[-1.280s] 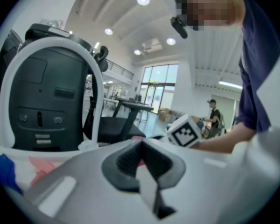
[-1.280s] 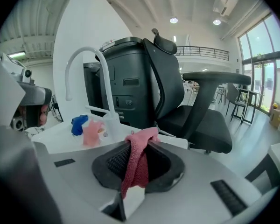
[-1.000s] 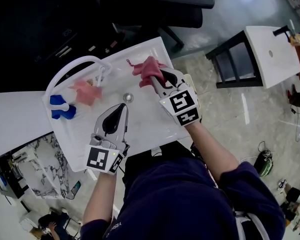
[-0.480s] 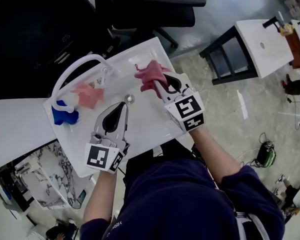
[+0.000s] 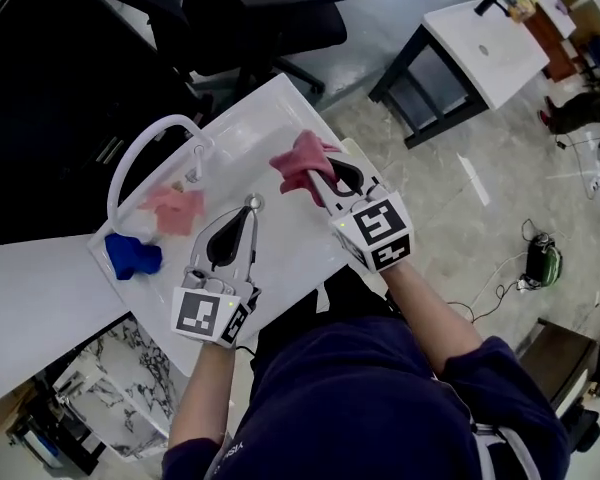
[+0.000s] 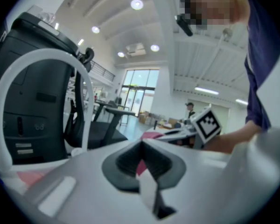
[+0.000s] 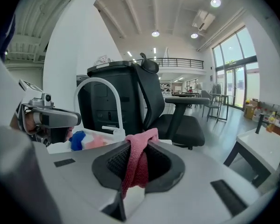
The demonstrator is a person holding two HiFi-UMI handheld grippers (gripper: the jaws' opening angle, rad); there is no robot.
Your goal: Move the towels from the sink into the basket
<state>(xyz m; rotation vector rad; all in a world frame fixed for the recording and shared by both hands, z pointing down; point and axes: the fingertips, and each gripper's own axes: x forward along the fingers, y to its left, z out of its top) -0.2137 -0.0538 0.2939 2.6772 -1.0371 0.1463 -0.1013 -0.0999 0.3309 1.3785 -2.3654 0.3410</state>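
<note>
A white sink (image 5: 248,136) holds a light pink towel (image 5: 175,209) and a blue towel (image 5: 132,256) at its left end, below the faucet. My right gripper (image 5: 315,175) is shut on a dark pink towel (image 5: 300,160), which hangs above the sink's right part. In the right gripper view that towel (image 7: 136,164) is pinched between the jaws and droops from them. My left gripper (image 5: 250,208) is shut and empty, its tip near the drain (image 5: 254,201). In the left gripper view its jaws meet with nothing between them. No basket shows in any view.
A white arched faucet (image 5: 145,138) stands at the sink's left. A black office chair (image 5: 270,8) is behind the sink. A small white table on a black frame (image 5: 480,38) stands at the upper right across tiled floor. A white counter (image 5: 30,288) adjoins the sink's left.
The right gripper has lifted the dark pink towel off the sink basin and drawn it slightly back. The left gripper has edged forward toward the drain, still shut.
</note>
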